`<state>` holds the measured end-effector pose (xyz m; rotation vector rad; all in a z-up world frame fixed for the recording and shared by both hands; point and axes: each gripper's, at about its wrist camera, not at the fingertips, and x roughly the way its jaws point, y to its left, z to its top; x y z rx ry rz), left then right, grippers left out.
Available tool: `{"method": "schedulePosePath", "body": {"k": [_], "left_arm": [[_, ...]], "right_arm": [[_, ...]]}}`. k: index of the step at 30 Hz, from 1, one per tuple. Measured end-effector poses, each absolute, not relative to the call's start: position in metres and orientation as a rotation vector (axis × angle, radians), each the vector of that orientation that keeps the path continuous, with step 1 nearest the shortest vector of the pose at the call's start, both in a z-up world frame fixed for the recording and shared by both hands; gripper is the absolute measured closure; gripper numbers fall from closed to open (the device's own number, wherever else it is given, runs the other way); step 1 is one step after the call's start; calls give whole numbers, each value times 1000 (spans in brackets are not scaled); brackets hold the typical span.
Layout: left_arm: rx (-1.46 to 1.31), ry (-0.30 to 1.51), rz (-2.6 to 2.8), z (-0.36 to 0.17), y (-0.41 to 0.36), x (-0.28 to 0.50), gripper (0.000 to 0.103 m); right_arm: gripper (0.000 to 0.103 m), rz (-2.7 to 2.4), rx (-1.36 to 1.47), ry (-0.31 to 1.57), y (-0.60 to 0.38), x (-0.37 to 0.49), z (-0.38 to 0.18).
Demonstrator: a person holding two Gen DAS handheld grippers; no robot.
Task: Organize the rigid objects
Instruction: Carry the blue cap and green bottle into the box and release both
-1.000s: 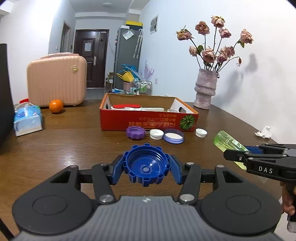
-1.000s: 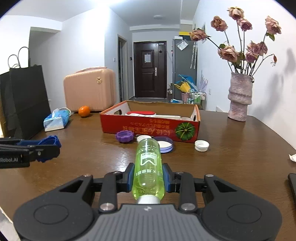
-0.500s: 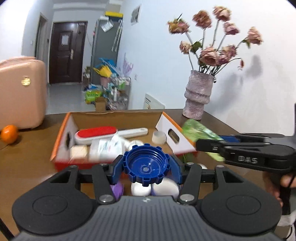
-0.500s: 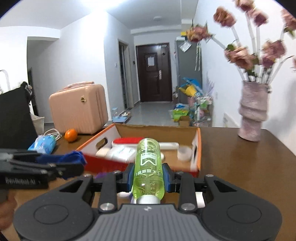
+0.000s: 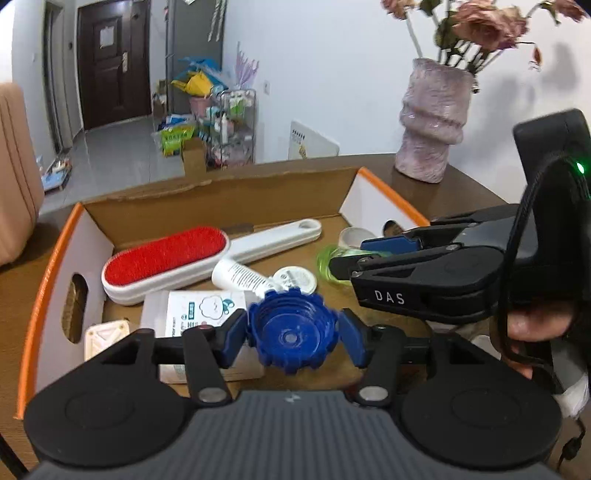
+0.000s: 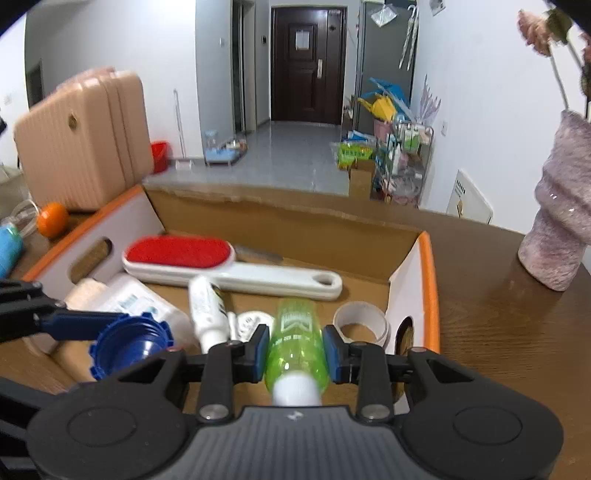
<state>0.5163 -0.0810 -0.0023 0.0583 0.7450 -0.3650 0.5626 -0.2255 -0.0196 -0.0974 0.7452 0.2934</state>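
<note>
— What's in the box (image 5: 229, 195)?

— In my left view, the lint brush (image 5: 166, 258) lies across the frame's middle left, the tube (image 5: 240, 275) lower right of it, the tape roll (image 5: 356, 236) at the right wall.

— And beyond?

— The vase (image 5: 432, 122) stands on the desk (image 6: 498, 332), upper right; in my right view, the suitcase (image 6: 81, 140) is upper left.

Around the table, nothing stirring.
A pinkish vase (image 5: 432, 125) of dried roses (image 5: 484, 22) stands on the wooden table (image 6: 498, 332) by the white wall; a peach suitcase (image 6: 81, 140) and an orange (image 6: 53, 218) sit at the far side, a dark door (image 6: 304, 62) down the hall.
</note>
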Motion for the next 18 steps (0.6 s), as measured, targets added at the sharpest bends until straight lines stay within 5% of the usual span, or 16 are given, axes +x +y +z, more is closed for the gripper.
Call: {"method": "schedulePosePath", "body": {"k": [18], "left_arm": [[36, 543, -169, 72, -19, 424, 23]], "right_arm": [[71, 294, -36, 598, -278, 478, 63]]}}
